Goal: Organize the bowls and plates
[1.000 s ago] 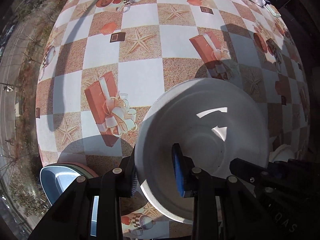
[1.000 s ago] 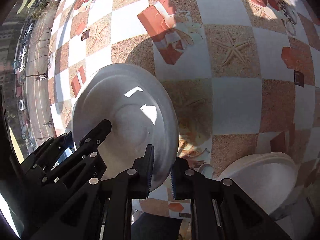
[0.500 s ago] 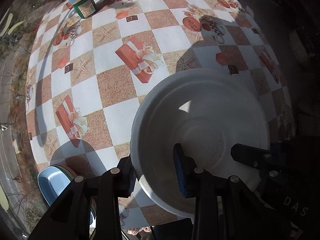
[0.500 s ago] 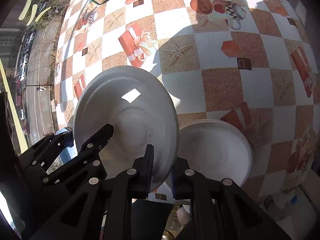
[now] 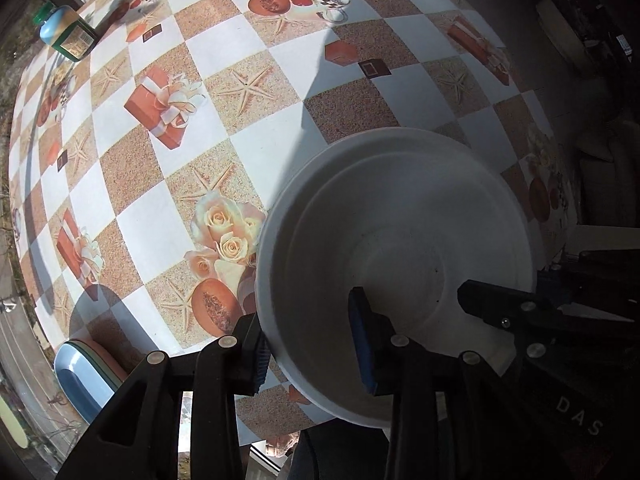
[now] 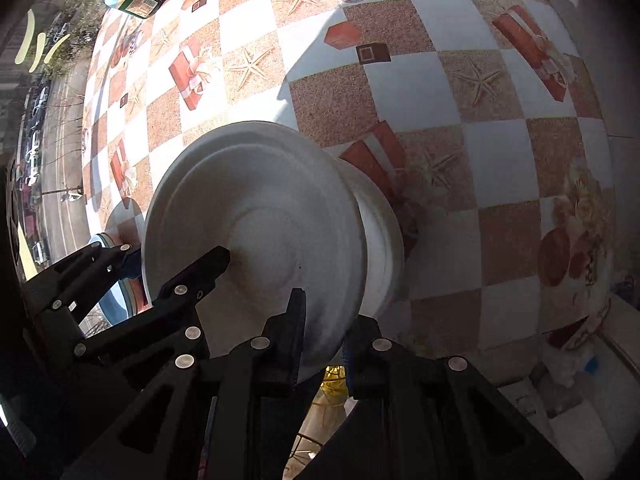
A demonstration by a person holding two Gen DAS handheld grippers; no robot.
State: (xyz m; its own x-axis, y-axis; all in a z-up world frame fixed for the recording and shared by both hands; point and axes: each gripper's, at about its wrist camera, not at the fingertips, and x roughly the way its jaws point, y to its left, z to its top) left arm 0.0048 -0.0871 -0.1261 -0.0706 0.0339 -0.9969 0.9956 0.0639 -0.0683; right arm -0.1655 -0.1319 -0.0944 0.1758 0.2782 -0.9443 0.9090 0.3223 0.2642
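Both grippers are carrying one white bowl (image 5: 400, 264) over the desk (image 5: 256, 148), one on each side of the rim

Left gripper (image 5: 312, 344): fingers are straddling the near rim, one outside the wall, the blue-padded one inside. Its fingers have just been opening a bit, rim between them. Outer pad is looking like it's at the wall, but I cannot tell if the pair is really pressing, so the grip is reading loose at best

Right gripper (image 6: 324, 332): fingers are nearly together, pinching the thin rim of the same bowl (image 6: 256, 248). This is likely the hand doing the actual holding

Where the bowl is: it's hanging above a second white dish (image 6: 380, 236) sitting on the desk, whose rim is peeking out just beyond and under it in the right view. Looks lined up for nesting, which fits stacking like with like. Can't tell whether it's touching down yet

Why two hands: a wide, light bowl held by the rim tips easily, so opposite pinches are keeping it level for the drop

Also on the desk: blue dish (image 5: 76, 380) stacked on other colours at the near edge, bottle (image 5: 66, 34) at the far corner

Risk: uneven release, bowl seating crooked
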